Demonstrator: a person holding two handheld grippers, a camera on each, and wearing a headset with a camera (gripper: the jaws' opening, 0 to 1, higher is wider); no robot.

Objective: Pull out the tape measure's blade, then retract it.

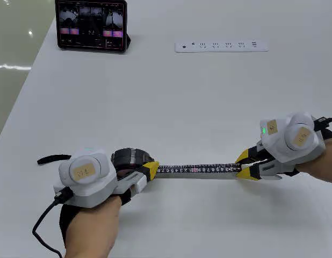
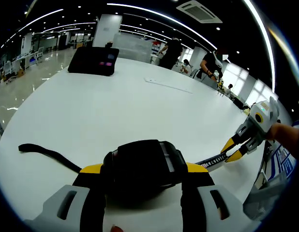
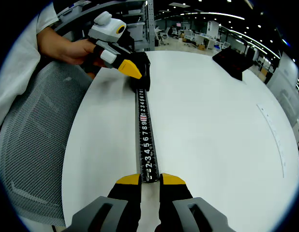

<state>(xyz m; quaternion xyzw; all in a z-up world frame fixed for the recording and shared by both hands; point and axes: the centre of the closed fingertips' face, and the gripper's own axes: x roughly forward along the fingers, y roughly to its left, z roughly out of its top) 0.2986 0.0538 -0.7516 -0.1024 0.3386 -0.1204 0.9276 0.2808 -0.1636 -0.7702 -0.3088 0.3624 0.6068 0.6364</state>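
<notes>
Left tool clamps the black round tape measure case. Right tool pinches its numbered blade, stretched across the open white surface. The dark tablet and white power strip lie well apart.

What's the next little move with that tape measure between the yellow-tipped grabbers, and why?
Probably draw the right gripper slightly farther from the black tape measure case: the left gripper clamps it, the right pinches the numbered metal blade's tip, and little blade is out.

My left gripper wears a rounded grey-white shell with one tan sticker, black jaws tipped yellow, and a black cable. My right gripper matches, with two stickers and a green light. My sleeve is white.
</notes>
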